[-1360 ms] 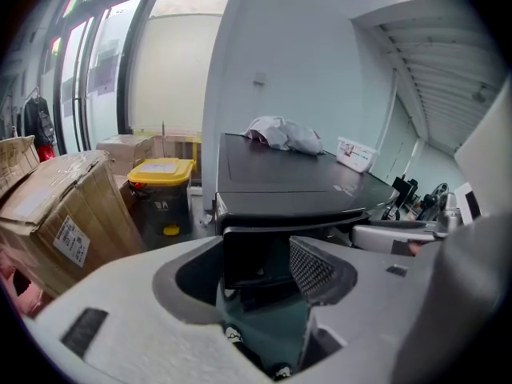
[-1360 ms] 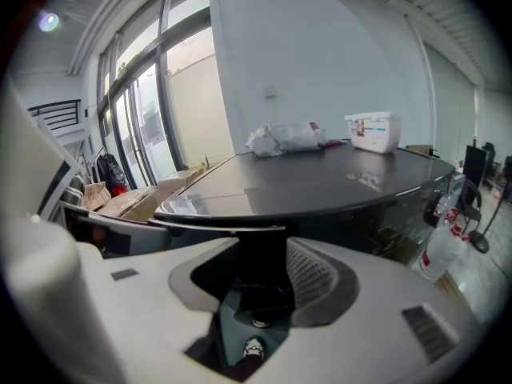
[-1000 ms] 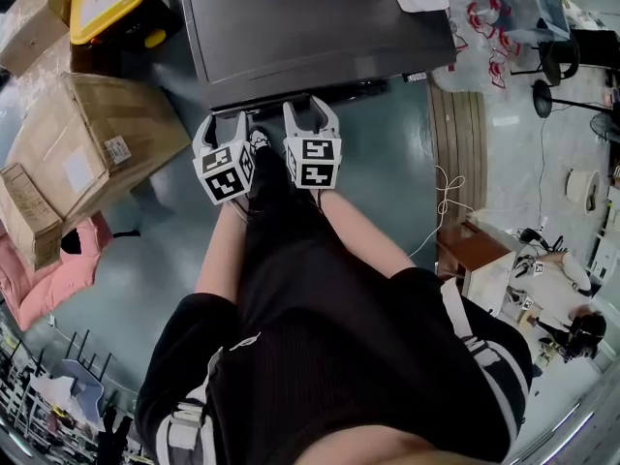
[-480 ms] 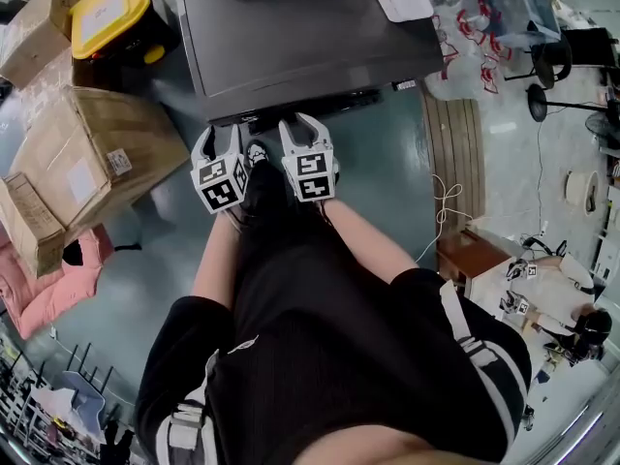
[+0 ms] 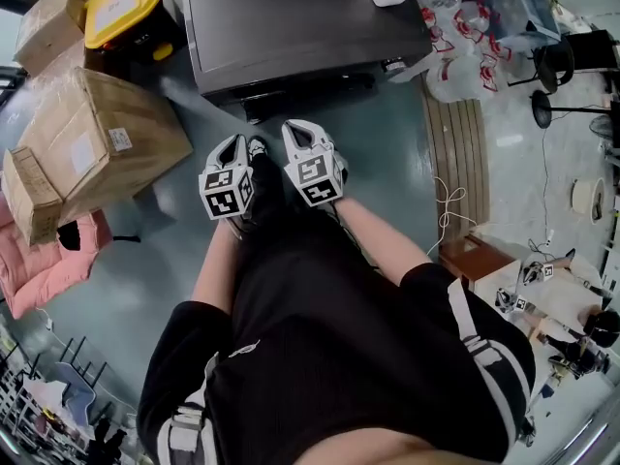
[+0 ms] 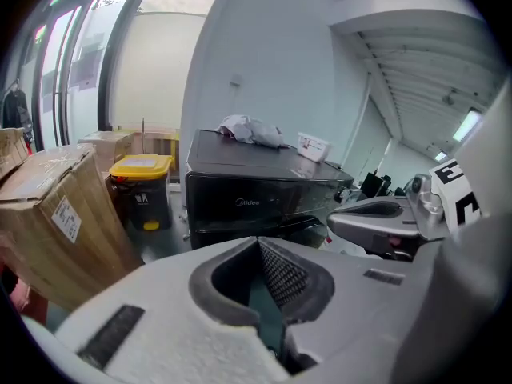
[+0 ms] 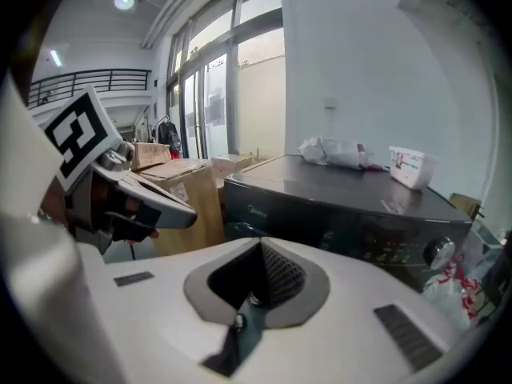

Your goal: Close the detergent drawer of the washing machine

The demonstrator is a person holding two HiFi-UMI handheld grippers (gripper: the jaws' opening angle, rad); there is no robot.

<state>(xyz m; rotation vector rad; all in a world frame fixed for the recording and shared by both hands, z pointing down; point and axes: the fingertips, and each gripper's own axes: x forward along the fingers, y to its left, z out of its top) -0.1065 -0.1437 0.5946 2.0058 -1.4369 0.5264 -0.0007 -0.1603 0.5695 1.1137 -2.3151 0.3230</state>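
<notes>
So left gripper (image 5: 232, 145) and right gripper (image 5: 302, 129) jaws just closed, empty — washing machine (image 5: 300, 27) straight ahead, well apart, right slightly nearer.

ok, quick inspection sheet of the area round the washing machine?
Surface: glossy grey-green floor.
Job's things: dark washing machine; front looks flush, the drawer itself is hard to make out.
Clutter: cloth and white box on its top; cardboard boxes and yellow-lidded bin on one side, plastic bags on the other.
Grippers: left claw and right claw have just closed; both shut, nothing between them, short of the machine.
Cables: white cord loose on the floor.
Surroundings: tall windows.
</notes>
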